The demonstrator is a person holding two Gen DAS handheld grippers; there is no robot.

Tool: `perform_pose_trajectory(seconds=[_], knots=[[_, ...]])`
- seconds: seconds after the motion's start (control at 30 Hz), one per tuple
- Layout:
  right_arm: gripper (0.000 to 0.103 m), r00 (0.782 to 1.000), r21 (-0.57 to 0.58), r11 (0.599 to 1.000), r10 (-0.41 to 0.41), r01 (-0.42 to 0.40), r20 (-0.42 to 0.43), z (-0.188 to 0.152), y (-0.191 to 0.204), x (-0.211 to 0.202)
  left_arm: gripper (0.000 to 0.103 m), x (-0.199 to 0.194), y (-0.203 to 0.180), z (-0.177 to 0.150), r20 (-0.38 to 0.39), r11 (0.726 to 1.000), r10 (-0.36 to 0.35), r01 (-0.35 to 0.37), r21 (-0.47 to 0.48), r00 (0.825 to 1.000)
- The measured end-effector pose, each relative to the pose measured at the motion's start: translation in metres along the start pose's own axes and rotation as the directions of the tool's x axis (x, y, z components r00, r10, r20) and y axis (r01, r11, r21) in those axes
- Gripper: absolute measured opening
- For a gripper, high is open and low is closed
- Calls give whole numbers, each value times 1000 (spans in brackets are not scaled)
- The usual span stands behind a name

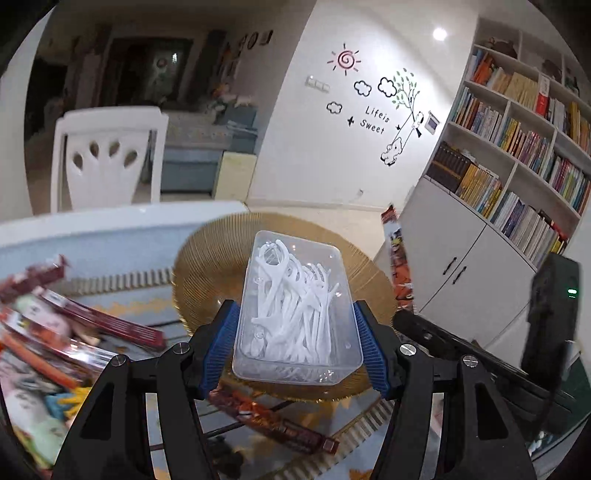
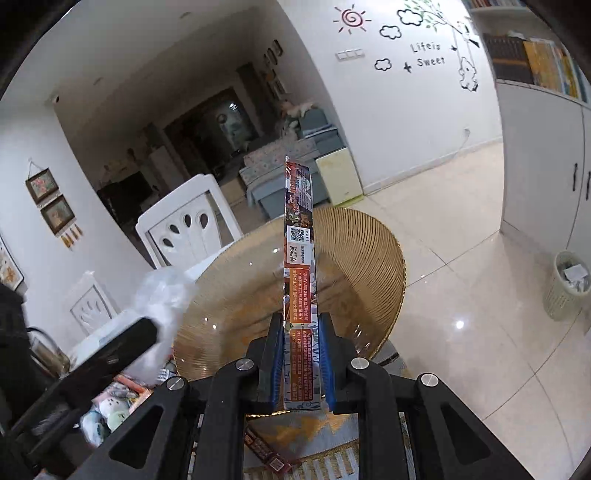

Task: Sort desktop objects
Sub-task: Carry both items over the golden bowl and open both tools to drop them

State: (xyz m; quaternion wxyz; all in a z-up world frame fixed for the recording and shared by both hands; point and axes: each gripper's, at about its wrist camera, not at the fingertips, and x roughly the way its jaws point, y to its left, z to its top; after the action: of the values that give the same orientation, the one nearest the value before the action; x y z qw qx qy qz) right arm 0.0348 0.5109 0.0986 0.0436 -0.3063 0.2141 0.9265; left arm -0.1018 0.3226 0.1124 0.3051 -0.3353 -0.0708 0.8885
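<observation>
Over the gold ribbed bowl (image 1: 192, 266) on the desk, a clear box of floss picks (image 1: 295, 306) is clamped by its long sides in the left claw (image 1: 295, 343), probably for dropping in. A flat printed packet (image 2: 300, 280) is pinched edge-on in the right claw (image 2: 301, 365), likely headed there too.

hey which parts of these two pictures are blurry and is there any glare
Left wrist view: the packets at left smear with motion blur, while the clear box of floss picks is sharp; a ceiling light glares. Right wrist view: the held flat packet is sharp, a light reflection shines on the floor; fisheye bends both.
</observation>
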Motion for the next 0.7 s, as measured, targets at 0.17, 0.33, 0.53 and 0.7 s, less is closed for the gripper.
perform_pose_trajectory(seconds=[0.17, 0.33, 0.53, 0.7], knots=[[17, 998, -3, 1000, -16, 16, -59, -8, -5, 16, 61, 20, 6, -3, -9, 999, -26, 26, -37, 1000], [25, 988, 89, 994, 78, -67, -134, -11, -19, 35, 69, 27, 17, -3, -50, 995, -55, 50, -85, 997], [25, 992, 77, 994, 83, -76, -92, -12, -15, 28, 70, 15, 19, -1, -23, 993, -56, 53, -109, 998], [25, 997, 51, 997, 66, -64, -38, -11, -13, 21, 70, -7, 16, 3, -10, 995, -51, 49, -89, 999]])
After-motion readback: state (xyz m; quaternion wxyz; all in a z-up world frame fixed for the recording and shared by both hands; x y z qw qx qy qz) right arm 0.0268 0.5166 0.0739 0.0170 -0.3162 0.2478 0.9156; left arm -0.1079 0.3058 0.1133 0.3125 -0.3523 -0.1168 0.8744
